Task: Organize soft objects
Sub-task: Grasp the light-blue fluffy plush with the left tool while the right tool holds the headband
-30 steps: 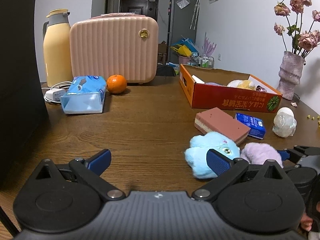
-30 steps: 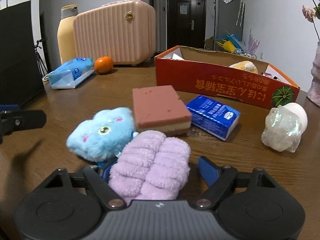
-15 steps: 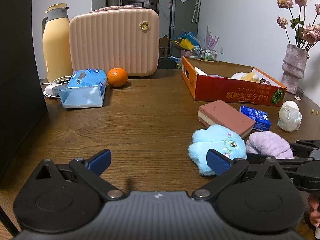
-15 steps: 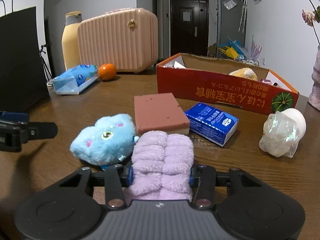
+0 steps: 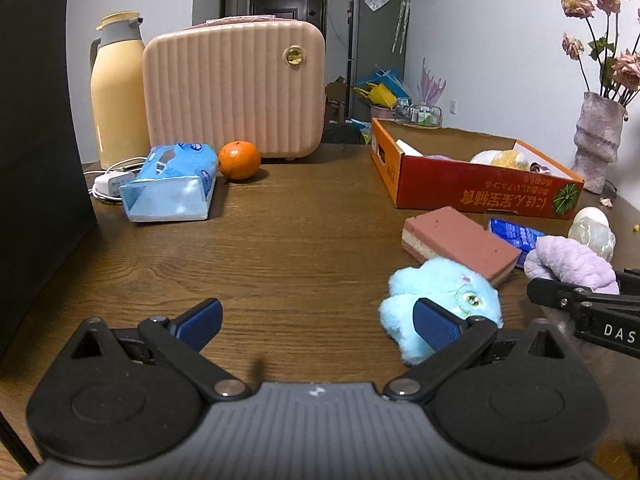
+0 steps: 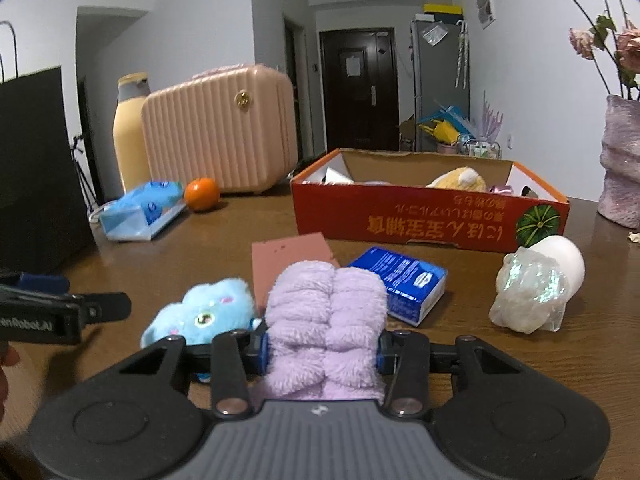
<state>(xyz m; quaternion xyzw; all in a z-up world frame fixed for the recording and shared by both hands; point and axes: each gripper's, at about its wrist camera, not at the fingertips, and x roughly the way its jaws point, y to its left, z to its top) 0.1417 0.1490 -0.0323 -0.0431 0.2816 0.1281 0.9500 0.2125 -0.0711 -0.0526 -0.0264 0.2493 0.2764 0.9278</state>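
My right gripper [image 6: 322, 350] is shut on a fluffy purple cloth [image 6: 326, 316] and holds it lifted off the wooden table; the cloth also shows in the left wrist view [image 5: 570, 258]. A light blue plush toy [image 6: 202, 312] lies on the table just left of it, and in the left wrist view [image 5: 436, 300] it sits behind my right fingertip. My left gripper [image 5: 316, 320] is open and empty above the table. An orange cardboard box [image 6: 430, 216] behind holds a yellow plush [image 6: 460, 178].
A pink sponge block [image 5: 460, 240], a blue tissue pack [image 6: 400, 280] and a clear crystal ornament [image 6: 532, 292] lie near the box. A pink case [image 5: 236, 88], yellow thermos [image 5: 118, 92], orange [image 5: 239, 160], blue wipes pack [image 5: 172, 182] and vase [image 5: 598, 140] stand farther off.
My right gripper closed on the purple cloth and lifted it off the table. My left gripper stayed open and shifted slightly.
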